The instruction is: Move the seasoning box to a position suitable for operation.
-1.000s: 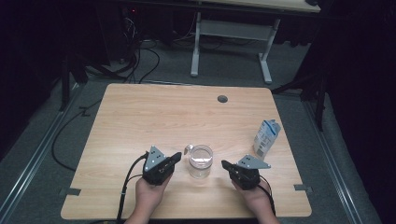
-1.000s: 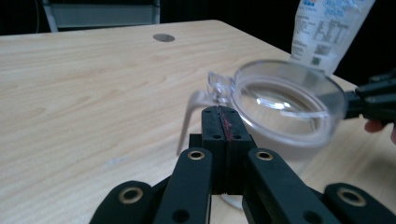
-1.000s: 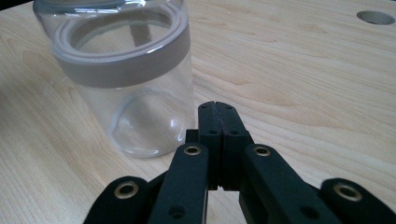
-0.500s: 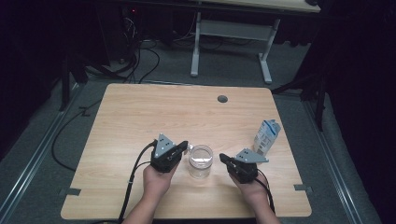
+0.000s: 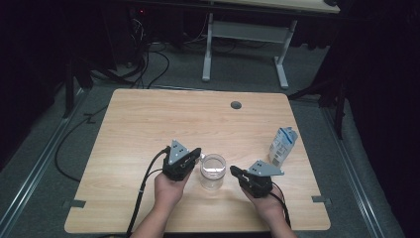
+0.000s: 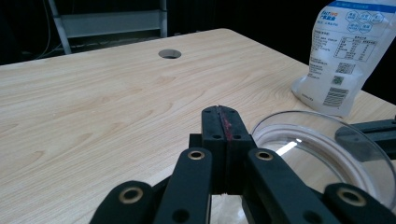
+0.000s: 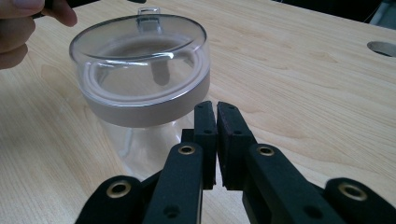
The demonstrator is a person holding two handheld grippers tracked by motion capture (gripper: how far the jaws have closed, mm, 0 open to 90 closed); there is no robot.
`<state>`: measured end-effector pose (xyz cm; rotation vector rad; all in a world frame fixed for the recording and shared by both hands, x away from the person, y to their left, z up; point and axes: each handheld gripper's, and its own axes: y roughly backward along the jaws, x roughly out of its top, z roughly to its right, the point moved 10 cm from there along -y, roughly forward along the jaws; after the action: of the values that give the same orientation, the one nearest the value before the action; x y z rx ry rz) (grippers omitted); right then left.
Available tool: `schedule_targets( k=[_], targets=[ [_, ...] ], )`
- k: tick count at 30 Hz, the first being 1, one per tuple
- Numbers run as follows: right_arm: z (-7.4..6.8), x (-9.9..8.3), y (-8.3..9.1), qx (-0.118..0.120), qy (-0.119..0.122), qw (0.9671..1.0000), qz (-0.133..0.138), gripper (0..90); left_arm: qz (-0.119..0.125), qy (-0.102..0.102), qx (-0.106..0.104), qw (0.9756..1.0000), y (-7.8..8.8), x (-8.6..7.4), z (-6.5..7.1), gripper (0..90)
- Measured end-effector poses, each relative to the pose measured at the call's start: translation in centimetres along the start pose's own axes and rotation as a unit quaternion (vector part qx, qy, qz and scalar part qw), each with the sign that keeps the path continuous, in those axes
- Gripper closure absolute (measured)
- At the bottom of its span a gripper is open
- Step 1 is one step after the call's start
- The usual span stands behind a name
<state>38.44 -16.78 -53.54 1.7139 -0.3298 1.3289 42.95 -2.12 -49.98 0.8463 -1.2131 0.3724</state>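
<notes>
A clear jar [image 5: 213, 171] with a see-through lid stands upright on a light wooden desk [image 5: 148, 124], near the edge closest to the person. Everything else is placed here in relation to that jar.

Just to the jar's left in the high view is the left gripper [image 5: 194, 156], held in the person's left hand [image 5: 167, 190]. Its tip is right beside the jar's rim; whether it touches cannot be told. In the left gripper view [image 6: 223, 122] its two black jaws are pressed flat together with nothing between them, and the jar's lid [image 6: 322, 149] lies just to their right.

Just to the jar's right in the high view is the right gripper [image 5: 234, 171], held in the right hand [image 5: 267, 201] and pointing at the jar with a small gap between them. In the right gripper view [image 7: 217, 116] its jaws stand almost together, a thin slit between them, gripping nothing. The jar [image 7: 140, 74] rises just beyond their tips, and fingers of the other hand [image 7: 18, 28] appear past the jar at the top left corner.

Farther right of the jar, and a little farther from the person, a white and blue pouch [image 5: 283, 147] stands upright, well apart from the jar. In the left gripper view the pouch [image 6: 343, 56] stands behind the lid.

Beyond the jar, near the desk's far edge, is a round cable hole [image 5: 236, 105]. A black cable [image 5: 141, 193] trails from the left gripper toward the person.
</notes>
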Motion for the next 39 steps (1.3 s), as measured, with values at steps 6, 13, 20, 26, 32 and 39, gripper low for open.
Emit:
schedule_targets(
  k=[6, 13, 20, 26, 32, 39],
  targets=[
    [-0.13, -0.01, -0.02, 0.003, 0.001, 1.0000, 0.001, 86.8, -0.005, -0.005, 0.000, 1.0000, -0.23, -0.16, 0.11, 90.0],
    [-0.22, 0.02, 0.05, 0.005, 0.000, 1.0000, 0.001, 86.4, -0.004, -0.008, 0.000, 1.0000, -0.32, -0.15, 0.15, 90.0],
    [-0.34, 0.16, 0.16, 0.007, 0.002, 1.0000, 0.005, 85.7, -0.002, -0.013, 0.004, 0.9999, -0.30, -0.14, 0.09, 90.0],
    [-0.54, 0.19, 0.16, 0.008, 0.008, 0.9999, 0.005, 88.5, -0.001, -0.012, 0.003, 0.9999, -0.31, -0.17, 0.09, 90.0],
    [-0.62, 0.29, 0.24, 0.007, 0.011, 0.9999, 0.007, 89.8, -0.001, -0.012, 0.004, 0.9999, -0.31, -0.17, 0.09, 90.0],
    [-0.65, 0.33, 0.31, 0.008, 0.012, 0.9999, 0.008, 89.7, -0.001, -0.011, 0.004, 0.9999, -0.31, -0.18, 0.09, 90.0]
  ],
)
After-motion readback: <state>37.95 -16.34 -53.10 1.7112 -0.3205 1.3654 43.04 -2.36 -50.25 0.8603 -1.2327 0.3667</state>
